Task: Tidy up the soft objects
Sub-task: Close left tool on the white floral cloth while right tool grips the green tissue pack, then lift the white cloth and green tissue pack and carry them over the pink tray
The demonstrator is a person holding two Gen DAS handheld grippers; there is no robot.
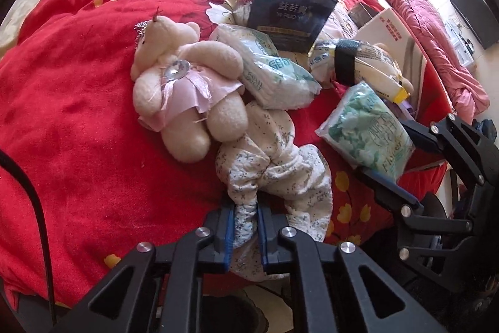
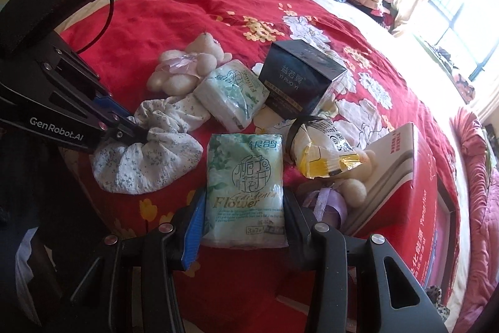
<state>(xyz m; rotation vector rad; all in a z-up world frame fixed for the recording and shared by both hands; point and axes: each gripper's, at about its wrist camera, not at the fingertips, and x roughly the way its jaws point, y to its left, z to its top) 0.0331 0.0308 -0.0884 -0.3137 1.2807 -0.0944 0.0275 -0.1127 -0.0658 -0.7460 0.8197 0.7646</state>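
Observation:
My left gripper (image 1: 246, 234) is shut on a twisted end of a white floral cloth (image 1: 280, 177) that lies crumpled on the red blanket (image 1: 78, 114). The right wrist view shows the same grip (image 2: 137, 130) on the cloth (image 2: 146, 158). My right gripper (image 2: 244, 220) is shut on a green "Flower" tissue pack (image 2: 246, 177), with a pad pressing each long side. From the left wrist view that pack (image 1: 368, 133) sits tilted between the right gripper's fingers (image 1: 389, 189). A cream teddy bear in a pink dress (image 1: 187, 89) lies beside the cloth.
A second tissue pack (image 2: 230, 95) leans against a dark box (image 2: 299, 77). A yellow-and-white packet with a black strap (image 2: 324, 152) and another small bear with a purple ribbon (image 2: 340, 192) lie beside a red-and-white carton (image 2: 405, 177). Grey headboard behind.

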